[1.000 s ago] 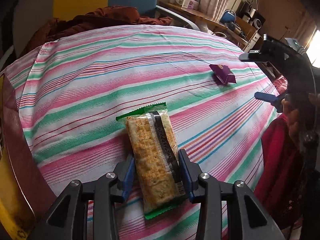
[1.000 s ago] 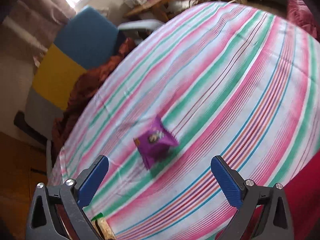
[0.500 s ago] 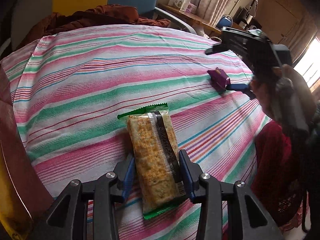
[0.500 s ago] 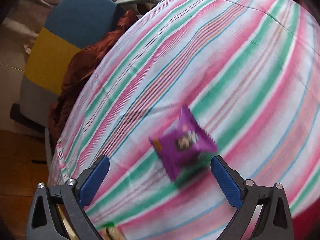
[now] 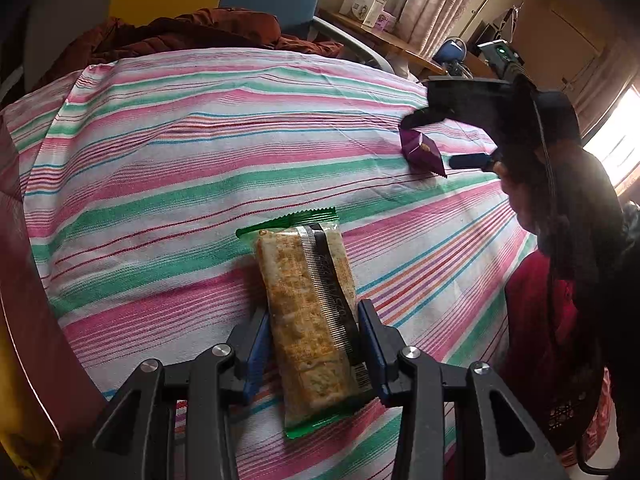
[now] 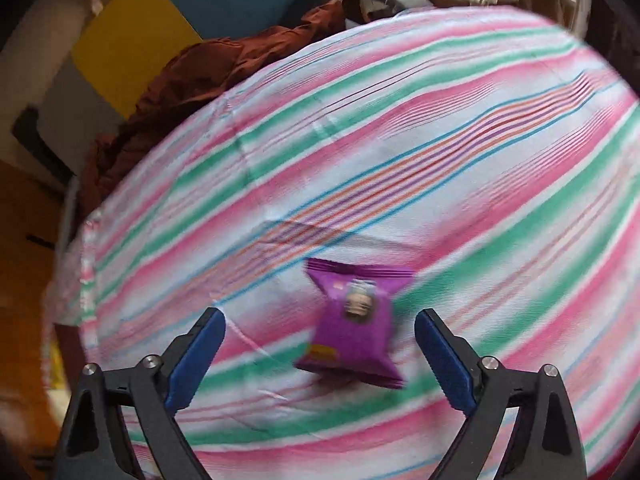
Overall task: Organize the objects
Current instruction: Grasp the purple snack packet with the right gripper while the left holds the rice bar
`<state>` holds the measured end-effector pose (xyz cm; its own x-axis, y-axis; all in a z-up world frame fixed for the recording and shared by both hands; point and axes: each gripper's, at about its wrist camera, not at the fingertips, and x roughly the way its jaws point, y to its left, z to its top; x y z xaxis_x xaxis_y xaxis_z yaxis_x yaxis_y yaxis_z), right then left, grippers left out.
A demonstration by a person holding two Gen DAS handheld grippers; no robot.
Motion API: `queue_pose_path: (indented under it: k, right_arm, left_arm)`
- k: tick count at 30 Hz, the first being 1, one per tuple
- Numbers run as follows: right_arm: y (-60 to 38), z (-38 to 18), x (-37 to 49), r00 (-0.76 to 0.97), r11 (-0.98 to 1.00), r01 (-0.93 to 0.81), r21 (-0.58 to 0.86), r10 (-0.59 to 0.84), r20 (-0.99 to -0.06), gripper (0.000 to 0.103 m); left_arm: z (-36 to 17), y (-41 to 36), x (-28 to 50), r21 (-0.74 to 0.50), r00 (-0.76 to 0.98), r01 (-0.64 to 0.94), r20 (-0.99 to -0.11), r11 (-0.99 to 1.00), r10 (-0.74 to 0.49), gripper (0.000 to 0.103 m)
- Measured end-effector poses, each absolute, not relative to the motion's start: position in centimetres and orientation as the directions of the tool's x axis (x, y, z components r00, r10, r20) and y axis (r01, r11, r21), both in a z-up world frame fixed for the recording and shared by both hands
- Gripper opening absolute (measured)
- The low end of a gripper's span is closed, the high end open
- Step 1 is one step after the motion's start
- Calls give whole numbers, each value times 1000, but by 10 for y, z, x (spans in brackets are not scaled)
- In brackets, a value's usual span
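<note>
We hold the cracker pack (image 5: 312, 304) in our left tongs (image 5: 314, 344), both blue pads pressed against its long sides near the lower end, while it lies along the striped cloth (image 5: 168, 168) covering the desk. Our right tongs (image 6: 320, 356) hang over the purple snack packet (image 6: 354, 322), which sits on the cloth between the two pads without touching either; the jaws stand wide and are closing on it. So we judge the job to be at an early stage: one item is gripped, the second is about to be taken, and neither has reached a final spot.

Where the things should go we cannot tell, since no box, tray or marked place shows in either view. The right wrist view is smeared by motion, so the print on the purple packet is unreadable. The near end of the cracker pack is partly covered by our tongs. In the left wrist view, the right tongs and the hand (image 5: 520, 200) holding them block the desk's far right side.
</note>
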<state>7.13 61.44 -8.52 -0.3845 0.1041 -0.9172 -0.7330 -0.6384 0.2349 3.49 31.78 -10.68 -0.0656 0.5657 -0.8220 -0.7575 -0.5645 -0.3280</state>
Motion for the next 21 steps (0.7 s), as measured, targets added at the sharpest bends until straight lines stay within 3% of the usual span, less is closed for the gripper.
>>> queue_pose_path:
  k: [7, 9, 11, 21]
  right_arm:
    - [615, -81, 76, -377, -650, -734, 197, 148, -914, 88]
    - [612, -86, 68, -340, -664, -735, 137, 186, -922, 78]
    - [610, -97, 60, -269, -671, -740, 50, 226, -936, 51]
    - [597, -86, 52, -383, -754, -647, 112, 195, -903, 51]
  left_arm:
    - [-105, 316, 36, -325, -71, -757, -822, -567, 565, 42]
    - [-105, 316, 36, -324, -72, -756, -823, -569, 563, 42]
    - [-105, 316, 36, -320, -76, -755, -824, -573, 561, 42]
    - [-102, 316, 41, -291, -108, -756, -828, -587, 550, 40]
